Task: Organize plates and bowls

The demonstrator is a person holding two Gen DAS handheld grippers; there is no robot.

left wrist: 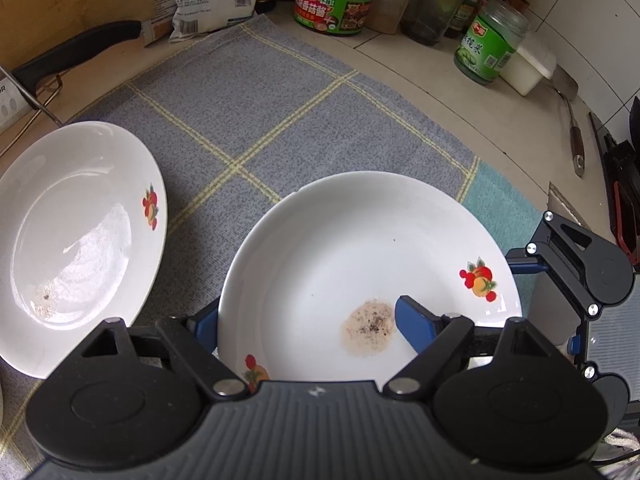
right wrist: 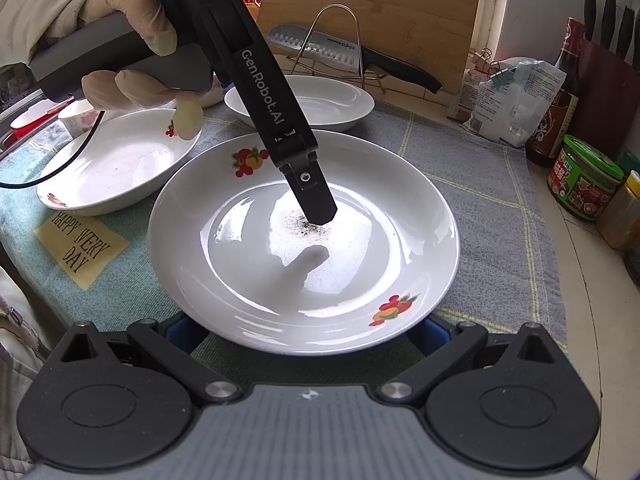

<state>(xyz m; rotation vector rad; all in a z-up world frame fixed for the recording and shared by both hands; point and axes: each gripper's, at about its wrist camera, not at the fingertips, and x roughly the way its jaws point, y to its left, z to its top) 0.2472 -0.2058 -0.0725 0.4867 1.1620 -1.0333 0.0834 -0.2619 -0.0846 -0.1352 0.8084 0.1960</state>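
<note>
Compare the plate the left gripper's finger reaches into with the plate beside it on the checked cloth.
The middle plate carries a small brownish, speckled stain; the side plate shows a broad pale smear instead. The middle plate has one finger of the left gripper inside its rim and the other outside; the side plate is untouched. Both are white, shallow, fruit-printed, and rest on the cloth.

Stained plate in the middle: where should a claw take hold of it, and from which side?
Pinch the near rim from the right-wrist camera's side, above and below. The stained plate lies flat on the cloth, too wide to span, and its flared rim stands clear of the cloth, probably leaving room underneath.
</note>
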